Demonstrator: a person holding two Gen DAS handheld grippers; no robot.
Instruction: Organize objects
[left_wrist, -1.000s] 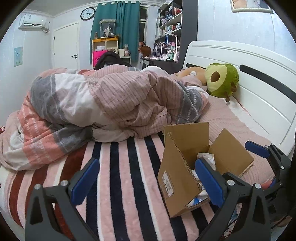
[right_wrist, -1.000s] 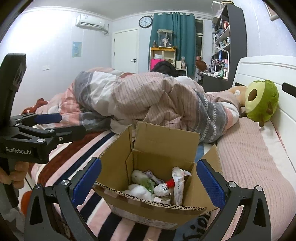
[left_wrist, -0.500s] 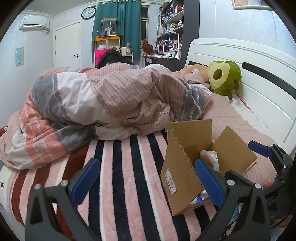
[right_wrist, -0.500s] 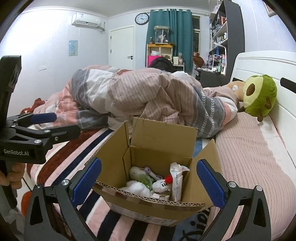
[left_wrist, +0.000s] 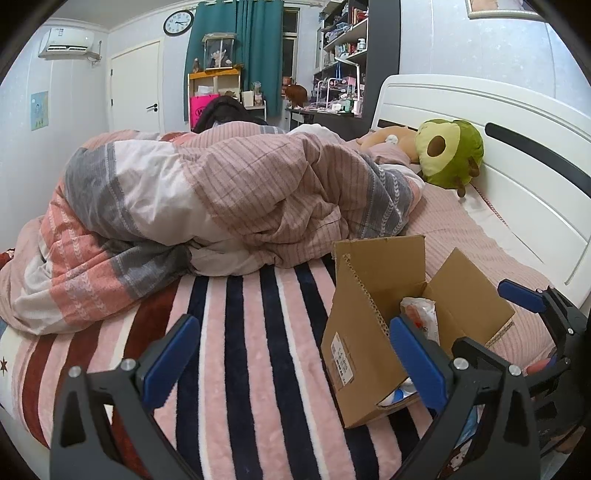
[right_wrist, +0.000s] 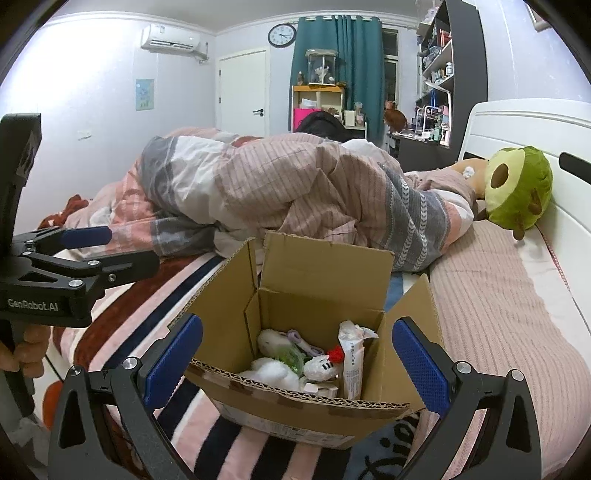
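Note:
An open cardboard box (right_wrist: 321, 288) stands on the striped bed; it also shows in the left wrist view (left_wrist: 373, 321). Inside lie white plush toys (right_wrist: 273, 369), a white tube (right_wrist: 352, 354) and other small items. My right gripper (right_wrist: 295, 358) is open and empty, its blue pads on either side of the box's near rim. My left gripper (left_wrist: 295, 354) is open and empty, left of the box over the striped blanket (left_wrist: 240, 350). The left gripper also shows at the left of the right wrist view (right_wrist: 96, 254).
A crumpled striped duvet (left_wrist: 207, 199) is heaped across the bed behind the box. A green avocado plush (left_wrist: 448, 151) leans on the white headboard (left_wrist: 517, 162). Shelves, a desk and a door stand at the far wall.
Both grippers have drawn back slightly from the box, still open. The box and its contents have not moved.

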